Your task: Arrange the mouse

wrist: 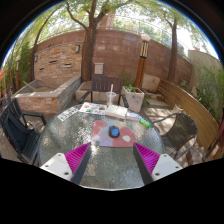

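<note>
The gripper (110, 160) is held above the near part of a round glass table (70, 135), its fingers (78, 156) spread wide apart with nothing between them, probably so the mouse can be approached. The mouse (114, 131) is seen beyond the fingers, resting on a reddish mat (100, 135) near the middle of the table. Papers (105, 110) lie further back. Chairs (20, 130) are set around the table on a brick patio.

One wide-angle view only, riding the gripper (110, 160), looking forward and slightly down over the round tabletop (75, 135) toward a seemingly distant brick wall (110, 55).
</note>
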The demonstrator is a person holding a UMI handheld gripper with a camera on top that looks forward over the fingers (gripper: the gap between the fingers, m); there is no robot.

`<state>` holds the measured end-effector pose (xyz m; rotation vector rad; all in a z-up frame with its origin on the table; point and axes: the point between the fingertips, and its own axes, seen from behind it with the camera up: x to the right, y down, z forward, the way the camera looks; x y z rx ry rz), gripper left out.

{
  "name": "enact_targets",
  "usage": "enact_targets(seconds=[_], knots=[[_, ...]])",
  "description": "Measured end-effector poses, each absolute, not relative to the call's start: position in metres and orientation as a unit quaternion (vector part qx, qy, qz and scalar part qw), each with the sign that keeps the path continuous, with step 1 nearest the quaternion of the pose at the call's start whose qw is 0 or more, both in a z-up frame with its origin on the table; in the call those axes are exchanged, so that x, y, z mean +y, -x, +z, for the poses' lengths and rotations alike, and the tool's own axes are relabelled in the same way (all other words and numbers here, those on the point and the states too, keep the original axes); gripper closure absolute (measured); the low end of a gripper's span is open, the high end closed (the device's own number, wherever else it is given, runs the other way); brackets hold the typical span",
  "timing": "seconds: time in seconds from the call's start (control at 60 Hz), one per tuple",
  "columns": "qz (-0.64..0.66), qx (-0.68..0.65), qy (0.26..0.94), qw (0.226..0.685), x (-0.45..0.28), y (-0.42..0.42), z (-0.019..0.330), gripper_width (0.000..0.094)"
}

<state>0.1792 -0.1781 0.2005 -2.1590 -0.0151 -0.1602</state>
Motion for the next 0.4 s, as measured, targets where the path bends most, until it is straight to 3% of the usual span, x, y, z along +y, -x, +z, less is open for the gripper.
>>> enact_targets(seconds=[0.4], knots=[[-0.072,0.0,0.876,0.477,-0.253,-0.153,0.23,0.0083]])
